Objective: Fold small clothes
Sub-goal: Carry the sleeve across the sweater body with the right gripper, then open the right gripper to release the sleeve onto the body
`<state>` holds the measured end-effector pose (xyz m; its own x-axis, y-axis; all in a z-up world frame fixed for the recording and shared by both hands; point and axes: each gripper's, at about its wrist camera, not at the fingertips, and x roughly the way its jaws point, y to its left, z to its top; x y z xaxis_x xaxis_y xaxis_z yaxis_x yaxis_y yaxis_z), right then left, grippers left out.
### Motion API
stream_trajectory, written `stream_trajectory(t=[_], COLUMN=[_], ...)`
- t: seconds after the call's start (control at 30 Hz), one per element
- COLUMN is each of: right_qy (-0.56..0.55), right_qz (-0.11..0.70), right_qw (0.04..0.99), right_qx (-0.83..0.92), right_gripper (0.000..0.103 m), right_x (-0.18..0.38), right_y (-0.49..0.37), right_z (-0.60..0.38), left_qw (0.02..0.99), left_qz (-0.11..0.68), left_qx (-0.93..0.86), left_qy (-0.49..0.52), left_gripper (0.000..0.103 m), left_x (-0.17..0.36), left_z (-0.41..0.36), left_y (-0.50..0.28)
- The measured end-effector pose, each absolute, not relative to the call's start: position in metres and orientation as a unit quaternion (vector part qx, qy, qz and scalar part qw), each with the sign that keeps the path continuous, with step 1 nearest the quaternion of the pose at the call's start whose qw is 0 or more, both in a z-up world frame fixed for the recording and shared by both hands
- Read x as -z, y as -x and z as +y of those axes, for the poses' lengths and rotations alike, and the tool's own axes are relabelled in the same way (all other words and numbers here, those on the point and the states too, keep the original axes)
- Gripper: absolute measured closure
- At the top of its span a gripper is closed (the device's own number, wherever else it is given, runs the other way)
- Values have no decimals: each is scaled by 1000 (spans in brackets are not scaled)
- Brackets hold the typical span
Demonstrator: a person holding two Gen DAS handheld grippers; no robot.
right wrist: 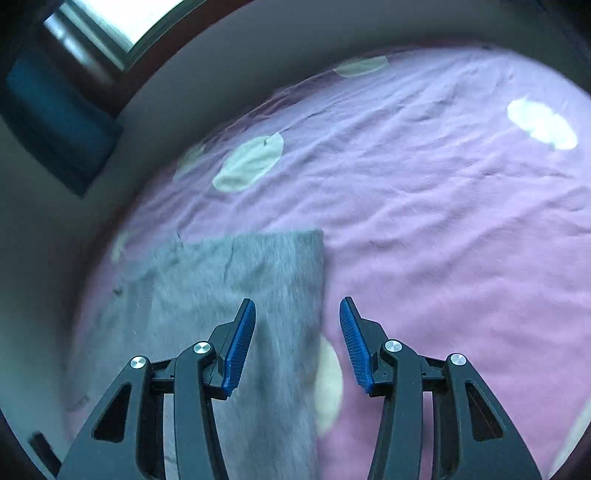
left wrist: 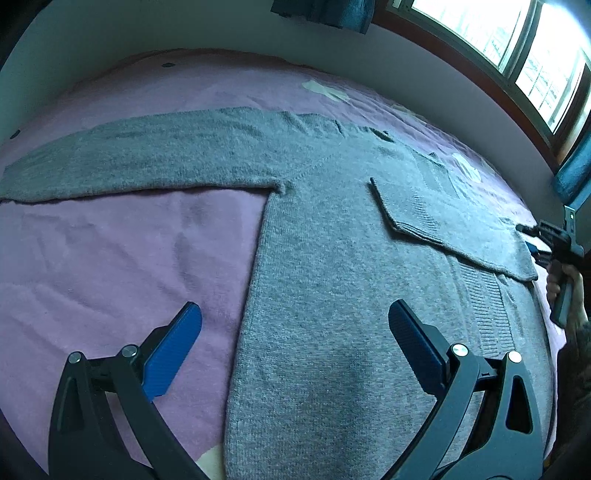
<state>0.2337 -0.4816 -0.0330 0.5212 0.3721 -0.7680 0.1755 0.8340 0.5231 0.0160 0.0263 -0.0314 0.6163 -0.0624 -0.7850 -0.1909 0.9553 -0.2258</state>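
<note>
A grey knit sweater (left wrist: 332, 266) lies flat on a pink bed cover (left wrist: 110, 258). One sleeve (left wrist: 129, 162) stretches out to the left. The other sleeve (left wrist: 454, 229) is folded over the body. My left gripper (left wrist: 295, 325) is open and empty, hovering over the sweater's left side edge near the hem. My right gripper (right wrist: 297, 314) is open and empty above the edge of the grey fabric (right wrist: 258, 266). It also shows in the left wrist view (left wrist: 546, 240) at the sweater's right edge, held by a hand.
The pink cover (right wrist: 443, 258) has pale round spots (right wrist: 251, 162). A white wall (left wrist: 221, 29) runs behind the bed. A window (left wrist: 517, 48) with teal curtains (left wrist: 325, 11) is at the upper right.
</note>
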Motion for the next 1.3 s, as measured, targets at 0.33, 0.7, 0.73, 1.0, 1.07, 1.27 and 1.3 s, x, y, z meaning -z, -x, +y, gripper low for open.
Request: stream_trajectory(t=[0.33, 0.7, 0.73, 1.0, 1.07, 1.27, 1.3], right_qy=[-379, -349, -341, -348, -349, -361, -375], right_qz=[481, 494, 499, 494, 488, 478, 472], right_qw=[785, 784, 785, 786, 788, 792, 788], right_qx=[-87, -137, -136, -132, -136, -121, -126], right_gripper=[95, 63, 70, 92, 92, 80, 72], right_x=[60, 35, 37, 36, 33, 33, 30], right_y=[-241, -165, -163, -130, -116, -83, -75], right_z=[-513, -500, -497, -501, -505, -512, -514], left_qw=[887, 887, 887, 887, 886, 886, 886], left_qz=[439, 437, 437, 437, 437, 440, 440], left_qx=[-41, -39, -39, -38, -38, -39, -39], left_qy=[138, 142, 142, 144, 146, 143, 143], left_gripper=[2, 2, 2, 2, 2, 2, 2], left_x=[35, 35, 35, 37, 38, 38, 38], left_z=[23, 25, 25, 27, 27, 26, 25], left_y=[-20, -18, -17, -18, -18, -19, -20])
